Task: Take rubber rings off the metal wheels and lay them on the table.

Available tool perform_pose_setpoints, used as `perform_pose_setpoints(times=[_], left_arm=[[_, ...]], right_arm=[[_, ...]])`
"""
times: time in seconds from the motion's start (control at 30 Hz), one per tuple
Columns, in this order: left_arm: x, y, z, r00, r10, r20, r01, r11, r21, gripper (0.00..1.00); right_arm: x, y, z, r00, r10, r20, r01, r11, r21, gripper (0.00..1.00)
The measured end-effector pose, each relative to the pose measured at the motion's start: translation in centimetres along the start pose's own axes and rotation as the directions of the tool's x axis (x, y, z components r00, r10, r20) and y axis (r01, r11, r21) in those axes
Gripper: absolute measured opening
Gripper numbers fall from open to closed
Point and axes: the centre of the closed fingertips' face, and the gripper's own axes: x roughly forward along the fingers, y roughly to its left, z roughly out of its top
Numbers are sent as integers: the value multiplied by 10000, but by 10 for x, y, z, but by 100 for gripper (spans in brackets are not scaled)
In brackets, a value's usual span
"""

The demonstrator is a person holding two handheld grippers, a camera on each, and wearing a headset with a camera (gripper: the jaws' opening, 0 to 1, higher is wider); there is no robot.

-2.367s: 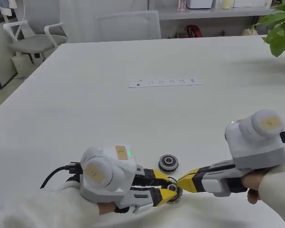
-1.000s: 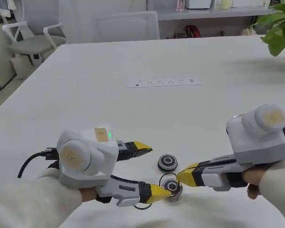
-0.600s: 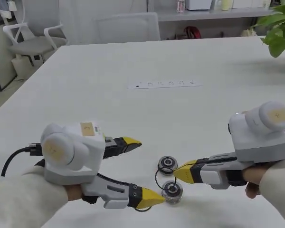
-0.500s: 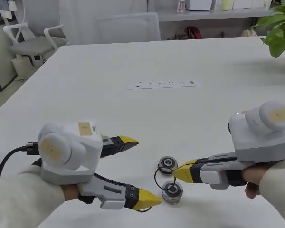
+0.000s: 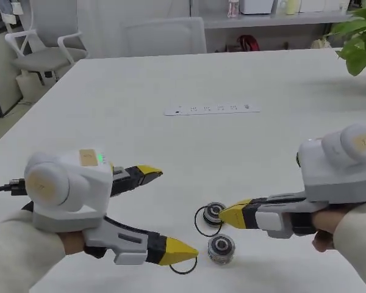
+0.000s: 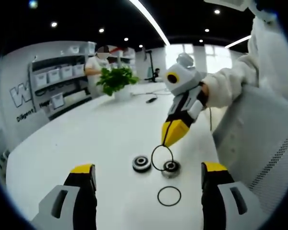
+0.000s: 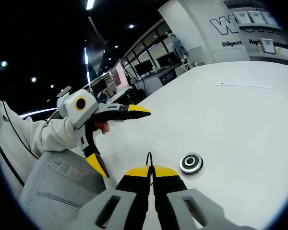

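My yellow-tipped left gripper hangs wide open over the bench's near edge, the right gripper pinched closed on a thin black rubber ring.

A broad matte white table spreads across the room, a white power strip lying on it. Behind it stand a white armchair and a pale grey chair. A leafy green plant leans in at right; a ceiling light strip glows overhead.

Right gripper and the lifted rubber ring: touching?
Touching. The right gripper view shows the right gripper with jaws shut on the rubber ring, its black strand emerging between their tips.
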Motion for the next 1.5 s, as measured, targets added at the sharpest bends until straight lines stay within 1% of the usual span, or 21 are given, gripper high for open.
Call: perform_pose_setpoints(times=[0.1, 0.2, 0.37, 0.6, 0.73, 0.87, 1.0, 1.1, 1.2, 1.33, 1.5], left_arm=[[-4, 0, 1, 9999, 87, 53, -86, 10000, -49, 97], [-6, -2, -1, 10000, 80, -2, -80, 9999, -107, 99], [-13, -6, -10, 9996, 79, -288, -83, 9999, -151, 99], [-21, -7, -20, 9988, 188, -458, -206, 9990, -403, 99], [-23, -8, -21, 9987, 163, -476, -186, 9987, -484, 98], [-24, -9, -22, 9988, 77, -494, -105, 9983, -565, 97], [-25, -12, -26, 9982, -28, -595, -9, 9980, -625, 97], [-25, -14, -29, 9974, -105, -709, 60, 9980, -628, 96], [-24, -16, -30, 9970, -169, -759, 122, 9980, -620, 95], [-22, -21, -32, 9956, -360, -869, 311, 9979, -560, 94], [-22, -21, -33, 9950, -411, -908, 359, 9977, -579, 94]], right_arm=[[-1, 0, 2, 10000, 8, 71, -8, 10000, 37, 0], [-1, 1, 3, 10000, 18, 83, -19, 10000, 23, 0], [0, 4, 6, 9999, 84, 125, -84, 10000, 24, 0], [3, 11, 7, 9997, 213, 87, -212, 9998, -69, 0], [4, 14, 5, 9996, 280, -31, -281, 9994, -181, 0], [8, 16, -1, 9992, 282, -293, -291, 9991, -306, 0], [11, 19, -5, 9983, 347, -465, -366, 9985, -401, 0], [14, 22, -10, 9968, 398, -686, -432, 9979, -488, 0], [18, 26, -17, 9939, 470, -996, -532, 9967, -614, 0], [21, 27, -25, 9902, 551, -1281, -649, 9951, -741, 0], [25, 28, -33, 9861, 545, -1567, -690, 9936, -889, 0]])
